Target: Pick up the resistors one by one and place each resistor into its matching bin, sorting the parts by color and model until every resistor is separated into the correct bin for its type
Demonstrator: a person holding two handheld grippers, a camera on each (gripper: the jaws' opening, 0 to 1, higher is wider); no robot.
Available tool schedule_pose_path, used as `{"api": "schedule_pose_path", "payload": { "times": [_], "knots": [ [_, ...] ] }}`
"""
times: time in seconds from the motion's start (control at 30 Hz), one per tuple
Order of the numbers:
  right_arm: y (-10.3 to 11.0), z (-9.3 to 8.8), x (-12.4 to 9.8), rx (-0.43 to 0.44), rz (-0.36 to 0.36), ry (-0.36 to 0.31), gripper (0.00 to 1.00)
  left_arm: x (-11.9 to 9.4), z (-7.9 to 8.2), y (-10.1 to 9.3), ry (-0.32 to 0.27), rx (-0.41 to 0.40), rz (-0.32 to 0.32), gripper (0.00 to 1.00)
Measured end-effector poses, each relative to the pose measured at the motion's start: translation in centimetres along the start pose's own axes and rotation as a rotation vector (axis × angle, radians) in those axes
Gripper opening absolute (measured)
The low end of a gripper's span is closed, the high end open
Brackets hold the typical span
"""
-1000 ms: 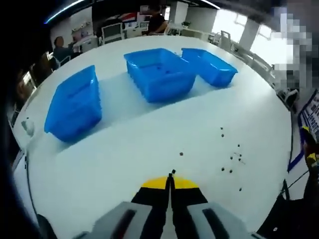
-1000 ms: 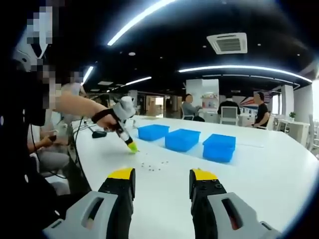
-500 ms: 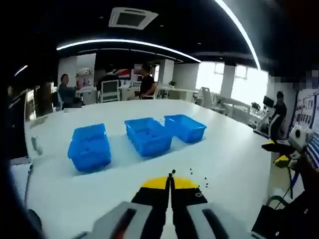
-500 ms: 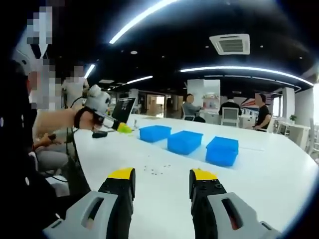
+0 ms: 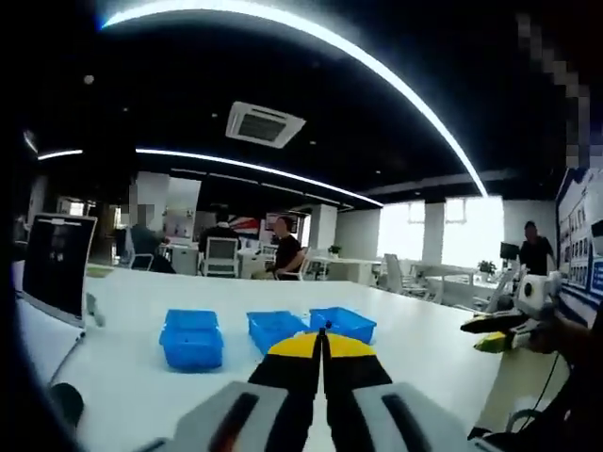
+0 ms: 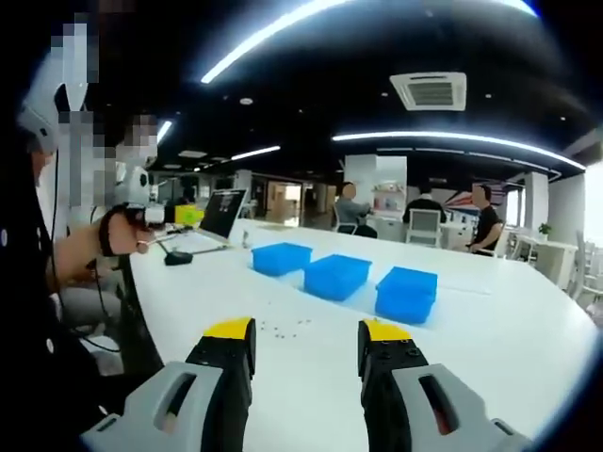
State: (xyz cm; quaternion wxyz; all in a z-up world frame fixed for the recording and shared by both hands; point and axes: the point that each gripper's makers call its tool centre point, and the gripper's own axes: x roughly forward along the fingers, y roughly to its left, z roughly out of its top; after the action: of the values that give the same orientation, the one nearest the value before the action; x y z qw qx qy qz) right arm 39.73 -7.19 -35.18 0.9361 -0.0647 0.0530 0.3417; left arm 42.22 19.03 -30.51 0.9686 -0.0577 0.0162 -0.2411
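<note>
the left tongs (image 5: 322, 341) were pressed together and lifted high above the counter (image 6: 528, 330), maybe gripping a tiny resistor for the blue bins (image 6: 334, 276), while the right tongs (image 6: 306, 344) stood apart, waiting.

The left tool (image 5: 322, 336) has its yellow-tipped jaws pressed together with no gap between them; in the right gripper view it sits at nine o'clock, held level in a hand (image 6: 121, 240). The right tool (image 6: 306, 331) has its jaws spread wide apart, rising from six o'clock.
</note>
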Motion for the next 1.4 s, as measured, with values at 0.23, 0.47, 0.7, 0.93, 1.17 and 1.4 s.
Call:
{"api": "schedule_pose_path", "payload": {
  "times": [0.23, 0.47, 0.7, 0.93, 1.17, 1.4],
  "knots": [
    [-0.1, -0.1, -0.3, 0.008, -0.004, -0.008, 0.45, 2.1, 0.1, 0.3, -0.021, 0.018, -0.004, 0.04],
    [-0.3, -0.1, -0.5, 0.011, -0.004, -0.012, 0.45, 6.8, 0.1, -0.3, 0.003, 0.054, -0.048, 0.04],
    [-0.6, -0.3, -0.8, 0.015, -0.014, -0.016, 0.45, 13.7, 1.6, -0.5, -0.002, 0.048, -0.085, 0.04],
    [-1.3, -0.6, -1.3, 0.029, -0.032, -0.019, 0.45, 20.7, 2.5, 1.6, 0.021, 0.062, -0.055, 0.04],
    [-1.7, -0.9, -1.6, 0.035, -0.046, -0.018, 0.45, 25.7, 1.3, 4.7, 0.059, 0.016, -0.002, 0.05],
    [-1.9, -1.0, -1.8, 0.039, -0.052, -0.018, 0.45, 27.8, 0.1, 6.2, 0.090, -0.012, 0.038, 0.05]
  ]
}}
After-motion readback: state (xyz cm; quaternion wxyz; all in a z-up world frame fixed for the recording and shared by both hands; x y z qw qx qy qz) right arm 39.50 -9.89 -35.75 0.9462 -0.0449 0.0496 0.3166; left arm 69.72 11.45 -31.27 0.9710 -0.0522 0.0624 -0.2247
